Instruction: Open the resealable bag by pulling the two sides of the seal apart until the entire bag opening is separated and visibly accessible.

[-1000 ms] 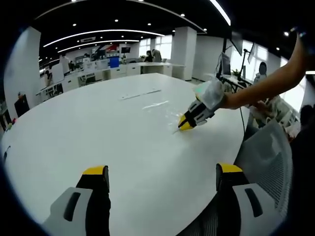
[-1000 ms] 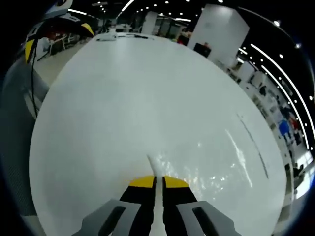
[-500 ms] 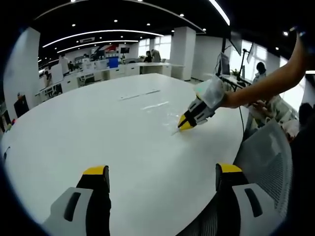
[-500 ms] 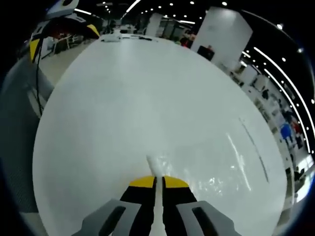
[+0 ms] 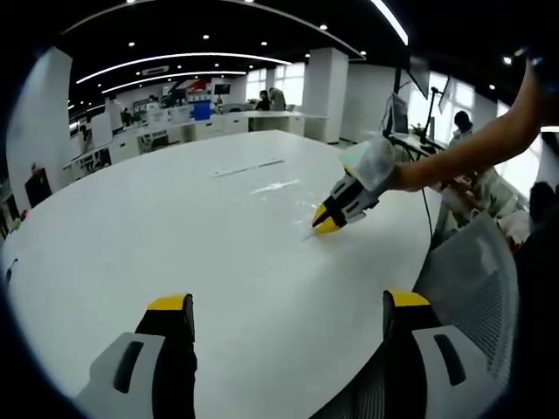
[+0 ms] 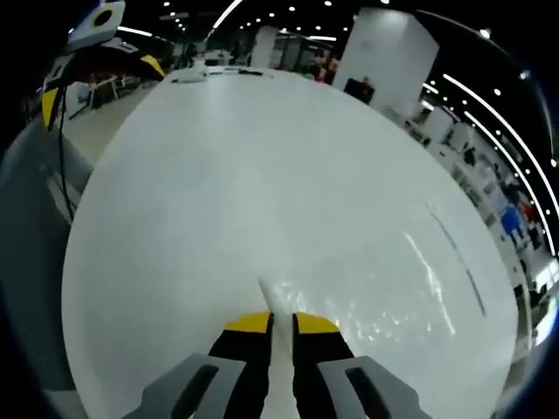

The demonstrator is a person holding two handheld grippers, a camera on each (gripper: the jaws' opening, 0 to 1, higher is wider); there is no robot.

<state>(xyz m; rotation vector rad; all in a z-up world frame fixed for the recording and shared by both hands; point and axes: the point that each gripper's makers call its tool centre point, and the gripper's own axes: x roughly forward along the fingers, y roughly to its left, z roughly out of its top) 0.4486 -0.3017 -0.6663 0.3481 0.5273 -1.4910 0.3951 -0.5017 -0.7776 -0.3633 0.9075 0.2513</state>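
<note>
A clear resealable bag point(image 5: 284, 194) lies flat on the round white table point(image 5: 131, 227), hard to see against it. My right gripper point(image 5: 325, 223) comes in from the right, held by a person's arm, and is shut on the bag's near corner. In the right gripper view the jaws point(image 6: 281, 321) are pinched together on the bag's edge, with a white corner point(image 6: 269, 295) sticking out past them; the rest of the bag point(image 6: 393, 301) glints to the right. My left gripper point(image 5: 288, 301) hovers open over the table's near edge, well short of the bag, and appears again far off point(image 6: 96, 39).
A thin pale strip point(image 5: 249, 166) lies on the table beyond the bag. A grey mesh chair point(image 5: 476, 271) stands at the table's right edge. Office desks, pillars and people fill the background.
The right gripper has edged slightly to the left with the bag's corner still pinched. The left gripper has stayed open and still.
</note>
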